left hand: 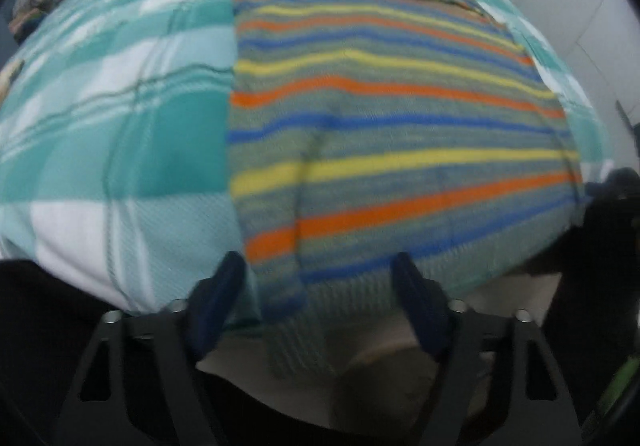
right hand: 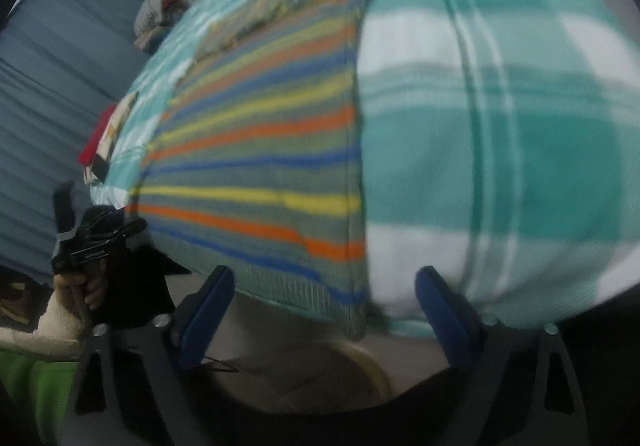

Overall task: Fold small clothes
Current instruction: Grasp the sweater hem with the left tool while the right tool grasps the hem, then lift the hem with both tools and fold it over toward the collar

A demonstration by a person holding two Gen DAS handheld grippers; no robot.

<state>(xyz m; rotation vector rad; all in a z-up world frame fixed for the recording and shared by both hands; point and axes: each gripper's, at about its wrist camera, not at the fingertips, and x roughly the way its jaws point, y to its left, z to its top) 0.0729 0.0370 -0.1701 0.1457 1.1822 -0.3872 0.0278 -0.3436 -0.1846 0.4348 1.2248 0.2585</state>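
A small striped knit garment (left hand: 380, 117) in grey-green with yellow, orange and blue bands lies flat on a teal and white checked bedcover (left hand: 120, 93). Its ribbed hem hangs a little over the near bed edge. Its far end is folded over. My left gripper (left hand: 320, 278) is open and empty, jaws wide, just in front of the hem near the garment's left corner. The garment also shows in the right wrist view (right hand: 256, 149). My right gripper (right hand: 324, 290) is open and empty at the hem's right corner. The left gripper (right hand: 100, 234) shows at the left there.
The bedcover (right hand: 520, 125) spreads to the right. A pile of clothes (right hand: 160, 13) sits at the far end of the bed. A red and white item (right hand: 108, 133) lies at the bed's left edge. A blue-grey panel (right hand: 52, 85) stands beyond.
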